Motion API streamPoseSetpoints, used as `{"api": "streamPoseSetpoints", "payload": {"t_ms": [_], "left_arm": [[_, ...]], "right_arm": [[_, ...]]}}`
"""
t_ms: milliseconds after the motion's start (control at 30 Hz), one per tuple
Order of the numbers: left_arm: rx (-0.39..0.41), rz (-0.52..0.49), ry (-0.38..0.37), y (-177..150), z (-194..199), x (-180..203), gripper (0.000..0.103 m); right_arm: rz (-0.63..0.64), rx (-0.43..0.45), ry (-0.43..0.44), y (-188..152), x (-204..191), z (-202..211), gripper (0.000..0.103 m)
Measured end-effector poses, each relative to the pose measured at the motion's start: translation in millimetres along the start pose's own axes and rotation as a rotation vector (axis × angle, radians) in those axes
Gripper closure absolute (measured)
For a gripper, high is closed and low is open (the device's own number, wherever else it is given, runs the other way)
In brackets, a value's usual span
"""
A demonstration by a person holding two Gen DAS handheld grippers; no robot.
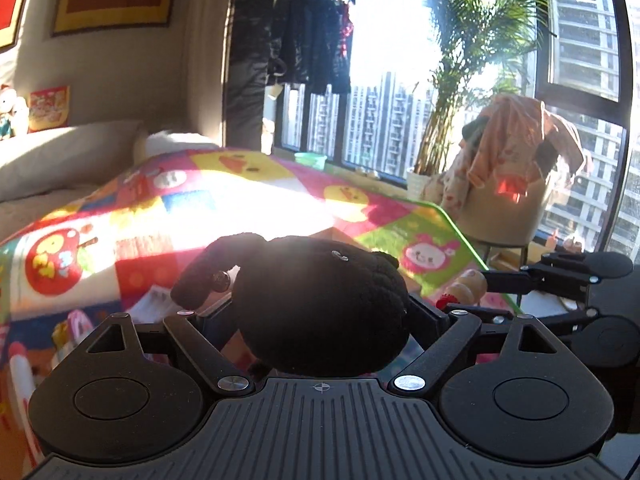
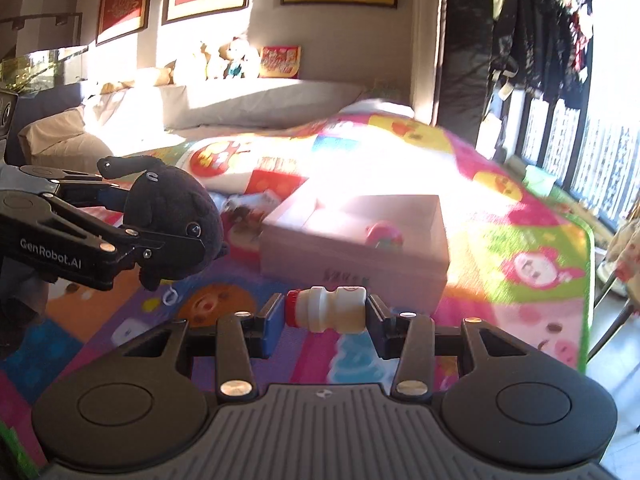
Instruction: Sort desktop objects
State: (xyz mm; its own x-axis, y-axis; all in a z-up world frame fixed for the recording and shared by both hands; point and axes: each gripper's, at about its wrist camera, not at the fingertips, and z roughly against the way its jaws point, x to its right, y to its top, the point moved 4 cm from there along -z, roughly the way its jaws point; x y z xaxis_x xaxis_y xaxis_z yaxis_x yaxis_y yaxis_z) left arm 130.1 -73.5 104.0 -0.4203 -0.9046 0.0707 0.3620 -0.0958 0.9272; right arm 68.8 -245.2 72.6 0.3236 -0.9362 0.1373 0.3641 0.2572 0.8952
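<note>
Across the left wrist view, the black knitted plush toy hides its left hand-held gripper, which grasps it; only the right view shows the right hand-held gripper clenching a small white red-capped drink bottle and the open white cardboard box.

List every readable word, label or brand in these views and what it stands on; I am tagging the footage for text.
"GenRobot.AI": white lettering on the left gripper, seen from the right wrist view.
Dark print on the white box: too blurred to read.
Red card on the ledge: too small to read.

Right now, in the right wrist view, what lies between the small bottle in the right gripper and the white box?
Only bare colourful mat: the right wrist view shows nothing between the small bottle and the white box.
</note>
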Motion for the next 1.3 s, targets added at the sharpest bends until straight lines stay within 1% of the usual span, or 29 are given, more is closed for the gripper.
{"api": "streamPoseSetpoints", "payload": {"t_ms": [33, 67, 100, 133, 167, 200, 233, 267, 300, 367, 467, 533, 600, 667, 733, 833, 900, 967, 1067, 1167, 1233, 1300], "left_arm": [[0.023, 0.001, 0.005, 14.0, -10.0, -1.7, 0.011], [0.05, 0.005, 0.004, 32.8, -24.4, -4.0, 0.009], [0.067, 0.003, 0.001, 46.4, -36.3, -6.4, 0.006], [0.077, -0.003, 0.008, 56.9, -45.9, -9.6, 0.006], [0.081, -0.004, 0.029, 64.8, -53.0, -14.1, 0.005], [0.08, 0.005, 0.049, 68.2, -56.0, -19.6, 0.005], [0.077, 0.022, 0.061, 67.0, -54.6, -26.1, 0.003], [0.077, 0.038, 0.066, 61.6, -49.6, -32.5, 0.001], [0.072, 0.045, 0.069, 53.2, -44.3, -37.6, 0.001], [0.041, 0.041, 0.095, 26.6, -33.1, -46.9, 0.0], [-0.053, 0.029, 0.152, -28.4, -20.3, -61.3, 0.0], [-0.113, 0.013, 0.211, -61.8, -11.7, -72.3, 0.0], [-0.157, 0.014, 0.261, -87.3, -4.4, -83.3, 0.0], [-0.18, 0.044, 0.282, -104.8, 6.3, -97.2, 0.0], [-0.183, 0.074, 0.307, -114.8, 17.0, -109.5, 0.0], [-0.162, 0.097, 0.365, -117.9, 29.6, -125.2, 0.0], [-0.128, 0.13, 0.409, -117.6, 35.0, -137.1, 0.0], [-0.1, 0.18, 0.434, -117.7, 39.3, -146.4, 0.0], [-0.077, 0.254, 0.408, -119.1, 46.5, -155.9, 0.0], [-0.055, 0.29, 0.397, -120.2, 51.6, -159.6, 0.0], [-0.053, 0.286, 0.405, -120.3, 52.7, -157.7, 0.0], [-0.055, 0.248, 0.408, -119.7, 53.3, -151.3, 0.0]], "right_arm": [[0.026, 0.037, -0.066, 11.2, 5.1, -9.8, 0.06], [0.042, 0.061, -0.112, 21.1, 8.7, -20.7, 0.06], [0.056, 0.087, -0.135, 31.1, 11.3, -32.9, 0.06], [0.07, 0.12, -0.14, 40.3, 13.2, -44.5, 0.06], [0.084, 0.153, -0.139, 47.9, 14.7, -56.0, 0.056], [0.1, 0.16, -0.149, 53.3, 15.8, -67.8, 0.048], [0.1, 0.147, -0.176, 56.4, 17.6, -78.4, 0.032], [0.085, 0.135, -0.188, 57.0, 19.3, -85.2, 0.029], [0.073, 0.124, -0.167, 54.8, 19.5, -88.5, 0.029], [0.055, 0.102, -0.119, 44.3, 17.0, -91.2, 0.029], [0.027, 0.038, -0.065, 24.4, 6.8, -93.3, 0.029], [0.017, -0.001, -0.02, 16.3, -2.2, -95.0, 0.029], [0.024, -0.024, 0.019, 11.4, -12.6, -95.0, 0.028], [0.044, -0.038, 0.041, 9.5, -25.0, -94.6, 0.024], [0.067, -0.052, 0.061, 11.0, -38.0, -94.8, 0.021], [0.093, -0.066, 0.104, 13.6, -55.9, -90.7, 0.018], [0.102, -0.076, 0.13, 15.4, -67.2, -90.7, 0.018], [0.115, -0.084, 0.155, 19.1, -81.0, -92.3, 0.018], [0.151, -0.09, 0.166, 23.7, -102.4, -99.0, 0.018], [0.161, -0.111, 0.186, 26.6, -118.2, -107.2, 0.018], [0.153, -0.121, 0.19, 30.2, -125.9, -114.3, 0.018], [0.135, -0.135, 0.198, 37.2, -131.3, -124.4, 0.025]]}}
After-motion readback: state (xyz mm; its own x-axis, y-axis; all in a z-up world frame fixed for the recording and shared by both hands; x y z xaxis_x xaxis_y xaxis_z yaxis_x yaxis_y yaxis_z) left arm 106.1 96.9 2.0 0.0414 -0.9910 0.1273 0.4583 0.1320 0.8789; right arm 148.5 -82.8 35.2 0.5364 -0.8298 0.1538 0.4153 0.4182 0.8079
